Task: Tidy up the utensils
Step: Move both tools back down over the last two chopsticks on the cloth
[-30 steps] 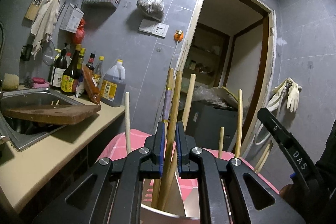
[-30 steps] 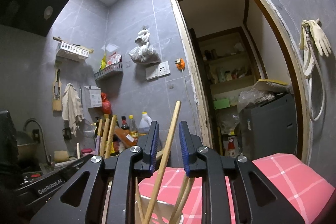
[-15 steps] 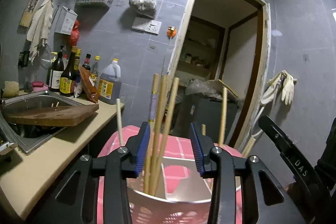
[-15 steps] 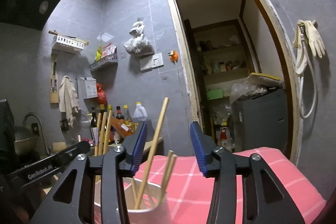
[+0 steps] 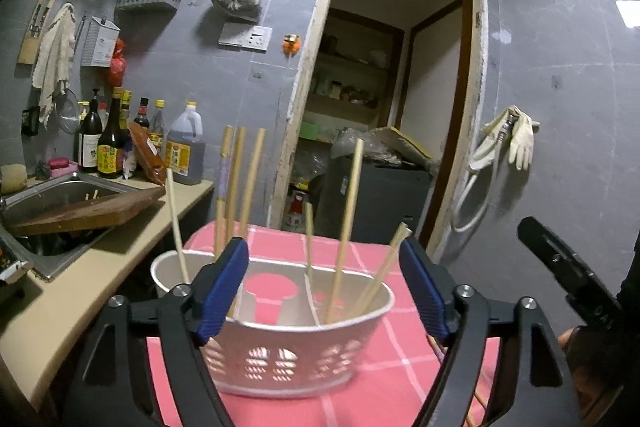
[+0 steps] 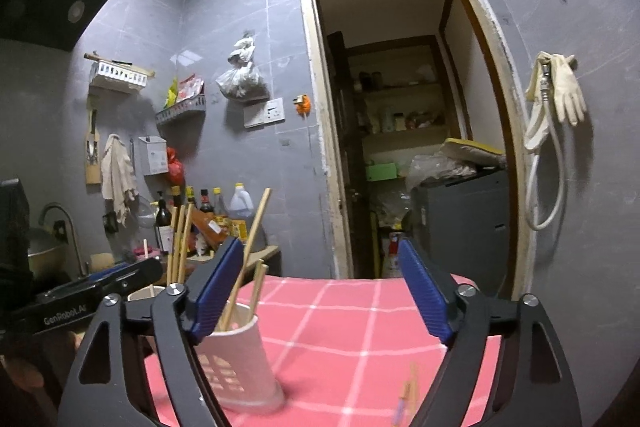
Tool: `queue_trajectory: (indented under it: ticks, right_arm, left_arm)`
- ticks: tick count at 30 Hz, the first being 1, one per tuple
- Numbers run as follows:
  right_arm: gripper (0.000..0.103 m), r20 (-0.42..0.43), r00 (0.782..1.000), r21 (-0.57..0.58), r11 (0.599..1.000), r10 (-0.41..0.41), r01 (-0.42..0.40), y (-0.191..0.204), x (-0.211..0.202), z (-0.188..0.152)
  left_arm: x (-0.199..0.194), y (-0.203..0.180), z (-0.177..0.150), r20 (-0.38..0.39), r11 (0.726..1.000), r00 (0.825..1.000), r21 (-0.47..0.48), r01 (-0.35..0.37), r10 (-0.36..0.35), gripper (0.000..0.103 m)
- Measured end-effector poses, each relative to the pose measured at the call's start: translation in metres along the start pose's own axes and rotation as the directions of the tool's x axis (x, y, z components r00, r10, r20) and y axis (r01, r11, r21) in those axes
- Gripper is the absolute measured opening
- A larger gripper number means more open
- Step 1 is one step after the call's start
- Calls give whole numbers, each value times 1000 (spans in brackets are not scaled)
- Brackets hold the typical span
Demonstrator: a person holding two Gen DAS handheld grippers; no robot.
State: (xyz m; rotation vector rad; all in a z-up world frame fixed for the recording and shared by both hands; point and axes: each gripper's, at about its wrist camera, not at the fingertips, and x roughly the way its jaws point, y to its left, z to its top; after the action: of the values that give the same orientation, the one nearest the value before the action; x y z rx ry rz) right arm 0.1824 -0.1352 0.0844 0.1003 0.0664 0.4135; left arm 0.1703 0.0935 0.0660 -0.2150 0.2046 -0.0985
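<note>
1. Grey-tiled kitchen, open doorway behind; pink checked cloth worktop [image 5: 360,379] carries a white perforated plastic utensil caddy [image 5: 280,359] split into two compartments.
2. Wooden chopsticks [image 5: 348,211] stand in the caddy: several lean in the compartment on the left, several more in the one on the right, as the left wrist view shows.
3. Left gripper [image 5: 324,291] has just been opening; jaws now spread wide on either side of the caddy, nothing pinched, pads clear of the sticks.
4. Right gripper [image 6: 320,293] has also just been opening; jaws spread, nothing between the pads. One stick [image 6: 250,251] shows just behind its left pad, standing in the caddy, not held.
5. Judgement: both loads look dropped in, so this placing step is done.
6. Left to do: at least one loose chopstick [image 6: 406,393], blurred, lies on the cloth near the right gripper, and stick ends [image 5: 460,379] show under the left gripper's right finger. Count unclear.
</note>
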Motion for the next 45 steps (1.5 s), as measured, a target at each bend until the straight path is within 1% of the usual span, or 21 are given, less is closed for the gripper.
queue_trajectory:
  ticks: [2, 3, 4, 6, 8, 12, 19, 25, 27, 31, 35, 37, 42, 44, 45]
  right_arm:
    - [87, -14, 1000, -3, 1000, -5, 5, -6, -8, 1]
    - [88, -25, 1000, -5, 1000, -10, 10, -9, -11, 1]
    - [90, -35, 999, -4, 1000, -12, 12, -12, -14, 1]
    - [94, -51, 999, 0, 1000, -16, 16, -18, -21, 0]
    - [102, -60, 998, -1, 1000, -26, 26, -22, -27, -1]
    - [103, -84, 996, -14, 999, -39, 38, -34, -40, -9]
    - [103, -166, 983, -22, 997, -75, 72, -55, -50, -27]
    - [103, -249, 962, -20, 994, -111, 109, -71, -46, -38]
    - [103, -290, 948, -28, 991, -134, 132, -76, -40, -43]
    - [103, -380, 913, -23, 989, -145, 147, -85, -25, -54]
    - [103, -460, 878, -21, 990, -134, 140, -90, -11, -64]
    - [103, -506, 854, -23, 992, -120, 125, -92, -3, -70]
    - [103, -602, 793, -37, 995, -93, 89, -94, 17, -83]
    - [100, -632, 770, -45, 996, -88, 77, -93, 26, -88]
    - [98, -652, 753, -53, 996, -89, 71, -93, 32, -91]
  left_arm:
    - [-2, -9, -4, -11, 1000, 1000, 11, 10, -9, 79]
    - [-3, -12, -6, -14, 1000, 1000, 14, 12, -12, 83]
    - [-4, -16, -8, -18, 1000, 1000, 17, 18, -17, 88]
    - [-5, -23, -11, -28, 999, 999, 19, 29, -29, 92]
    - [-7, -30, -15, -38, 999, 999, 24, 40, -39, 94]
    - [-10, -43, -23, -45, 998, 998, 41, 39, -37, 100]
    - [-3, -61, -40, -100, 997, 994, 68, 41, -35, 101]
    - [11, -72, -57, -189, 996, 981, 77, 51, -36, 101]
    - [18, -76, -63, -221, 995, 975, 84, 52, -33, 101]
    - [32, -79, -74, -289, 995, 957, 87, 47, -20, 101]
    - [49, -79, -85, -370, 996, 929, 80, 28, 3, 101]
    - [54, -78, -89, -393, 996, 919, 84, 14, 20, 101]
    - [60, -73, -92, -424, 997, 905, 73, -7, 37, 101]
    - [63, -71, -91, -439, 997, 897, 69, -17, 46, 101]
    - [66, -71, -92, -448, 997, 893, 69, -21, 50, 101]
